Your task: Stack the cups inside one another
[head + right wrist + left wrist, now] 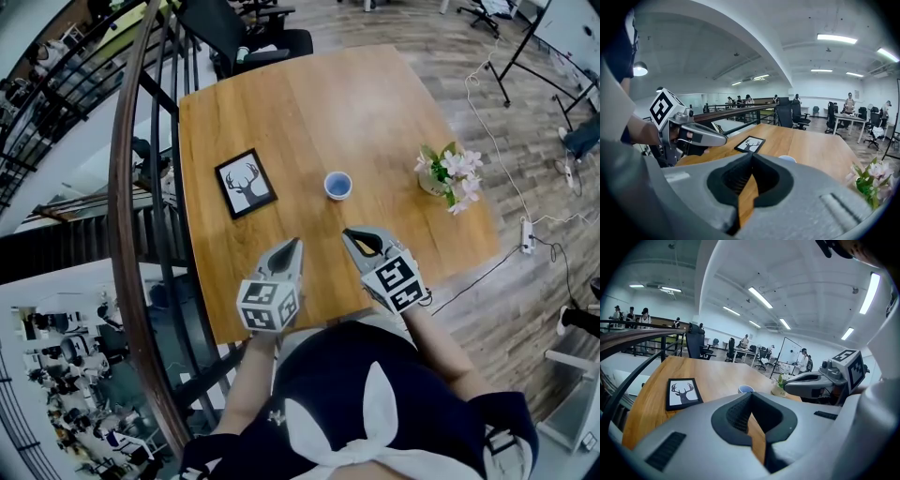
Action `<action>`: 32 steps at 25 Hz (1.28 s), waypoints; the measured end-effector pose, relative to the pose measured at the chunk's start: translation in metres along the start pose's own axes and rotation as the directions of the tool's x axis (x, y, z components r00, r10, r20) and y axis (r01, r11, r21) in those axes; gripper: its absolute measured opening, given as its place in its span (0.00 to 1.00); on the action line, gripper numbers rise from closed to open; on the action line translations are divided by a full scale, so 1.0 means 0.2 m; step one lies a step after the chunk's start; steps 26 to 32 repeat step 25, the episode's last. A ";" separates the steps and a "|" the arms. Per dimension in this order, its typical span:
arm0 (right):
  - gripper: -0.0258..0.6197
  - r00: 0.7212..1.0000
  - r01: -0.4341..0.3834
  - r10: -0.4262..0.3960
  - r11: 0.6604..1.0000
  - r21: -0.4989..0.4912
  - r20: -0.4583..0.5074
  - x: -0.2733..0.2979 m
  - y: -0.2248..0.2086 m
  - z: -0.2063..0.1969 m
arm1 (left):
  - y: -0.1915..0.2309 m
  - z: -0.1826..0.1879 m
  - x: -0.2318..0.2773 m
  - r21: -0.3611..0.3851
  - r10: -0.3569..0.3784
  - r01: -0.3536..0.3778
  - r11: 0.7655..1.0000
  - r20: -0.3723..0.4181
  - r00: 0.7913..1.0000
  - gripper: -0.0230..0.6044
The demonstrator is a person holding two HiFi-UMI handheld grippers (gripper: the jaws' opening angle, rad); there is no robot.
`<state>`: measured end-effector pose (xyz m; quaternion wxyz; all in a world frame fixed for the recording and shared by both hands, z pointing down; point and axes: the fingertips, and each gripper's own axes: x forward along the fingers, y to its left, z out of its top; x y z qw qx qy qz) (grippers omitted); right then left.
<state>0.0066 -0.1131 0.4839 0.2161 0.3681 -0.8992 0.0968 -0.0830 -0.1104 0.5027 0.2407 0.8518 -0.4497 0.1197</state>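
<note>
The blue cup (337, 185) stood upright and alone in the middle of the worktop (309, 103) in the head view, with a framed deer picture (246, 183) to its left and a pot of flowers (448, 175) well off to its right. No second cup showed, and whether this one already held others nested inside could not be told. The left tool (294, 244) and right tool (348, 233) hung side by side over the near edge, both short of the cup, tips pointing towards it.

In the left gripper view, the left tool's jaws were pressed together at the tips with nothing between them; the cup (746, 389) sat beyond them, near the flowers.

In the right gripper view, the right tool's jaws were likewise closed and empty, the cup (787, 159) just past them.

The likely hazard was a closed tool reaching the cup: shut tips would push or tip so light a thing instead of gripping it. A one-sided nudge could also slide it towards the flowers.
</note>
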 end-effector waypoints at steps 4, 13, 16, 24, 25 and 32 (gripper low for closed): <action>0.04 1.000 0.006 -0.006 1.000 -0.001 0.001 -0.03 0.02 -0.02 | -0.03 -0.02 -0.02 0.008 -0.009 0.009 1.000 -0.002 1.000 0.06; 0.04 1.000 0.018 -0.018 1.000 0.004 -0.013 -0.09 0.06 -0.07 | -0.08 -0.07 -0.06 0.012 -0.021 0.021 1.000 -0.021 1.000 0.06; 0.04 1.000 0.020 -0.020 1.000 0.011 -0.013 -0.10 0.07 -0.08 | -0.09 -0.08 -0.06 0.014 -0.027 0.028 1.000 -0.024 0.999 0.06; 0.04 1.000 0.020 -0.020 1.000 0.016 -0.018 -0.11 0.09 -0.12 | -0.12 -0.12 -0.06 0.019 -0.035 0.036 0.999 -0.031 0.999 0.06; 0.04 1.000 0.020 -0.019 1.000 0.017 -0.019 -0.11 0.09 -0.12 | -0.12 -0.12 -0.06 0.020 -0.036 0.036 0.999 -0.031 0.999 0.06; 0.04 1.000 0.020 -0.019 1.000 0.017 -0.019 -0.11 0.09 -0.12 | -0.12 -0.12 -0.06 0.020 -0.036 0.036 0.999 -0.031 0.999 0.06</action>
